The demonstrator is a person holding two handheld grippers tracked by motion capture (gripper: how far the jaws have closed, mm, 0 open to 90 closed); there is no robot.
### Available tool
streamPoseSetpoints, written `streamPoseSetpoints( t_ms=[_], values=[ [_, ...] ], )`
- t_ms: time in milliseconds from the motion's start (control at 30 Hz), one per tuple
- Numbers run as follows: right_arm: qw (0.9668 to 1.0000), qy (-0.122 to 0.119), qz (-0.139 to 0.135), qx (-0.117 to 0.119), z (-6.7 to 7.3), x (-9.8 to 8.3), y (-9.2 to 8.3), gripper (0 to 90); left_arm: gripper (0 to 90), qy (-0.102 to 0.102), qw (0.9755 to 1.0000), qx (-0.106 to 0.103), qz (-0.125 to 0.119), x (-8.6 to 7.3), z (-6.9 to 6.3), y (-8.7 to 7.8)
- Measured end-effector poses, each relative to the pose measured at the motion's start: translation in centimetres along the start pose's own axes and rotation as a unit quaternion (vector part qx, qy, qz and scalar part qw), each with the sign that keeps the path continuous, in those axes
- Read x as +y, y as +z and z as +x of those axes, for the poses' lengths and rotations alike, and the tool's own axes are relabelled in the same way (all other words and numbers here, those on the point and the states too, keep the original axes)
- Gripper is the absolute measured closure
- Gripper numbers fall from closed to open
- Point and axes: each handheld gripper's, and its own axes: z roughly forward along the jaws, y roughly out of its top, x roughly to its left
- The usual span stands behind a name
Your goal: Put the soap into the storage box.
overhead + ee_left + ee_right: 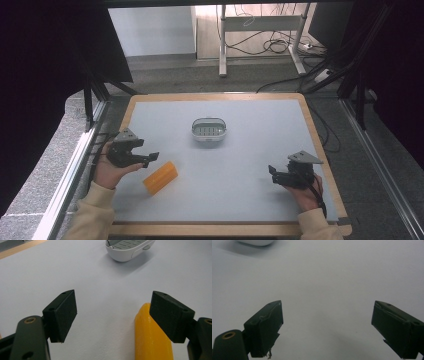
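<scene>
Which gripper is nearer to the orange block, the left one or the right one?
Left. The left gripper hovers just beside the orange block, fingers open. The right gripper is far across the mat.

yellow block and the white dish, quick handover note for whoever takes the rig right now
Left gripper: open, holds nothing, beside the yellow block, not touching it.
Right gripper: open, holds nothing, low over bare mat at the table's right.
Yellow block lies flat on the mat, near the front left.
White slotted dish sits mid-table, nothing in it.
Done: nothing moved that I can tell.
Left: probably grip the block and carry it to the dish.
</scene>
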Motion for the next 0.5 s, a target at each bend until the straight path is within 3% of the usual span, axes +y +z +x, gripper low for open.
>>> streamPoseSetpoints(
  t_ms=[200,500],
  values=[
    [1.0,0.008,-0.004,-0.002,-0.6,-0.43,-0.25,13.2,21.8,0.003,1.0,0.001,0.004,-0.06,-0.11,-0.1],
    [0.9999,-0.003,-0.009,0.007,0.28,-0.41,-0.83,16.0,21.9,0.017,0.9998,-0.001,0.005,-0.06,-0.86,-0.41]
  ],
)
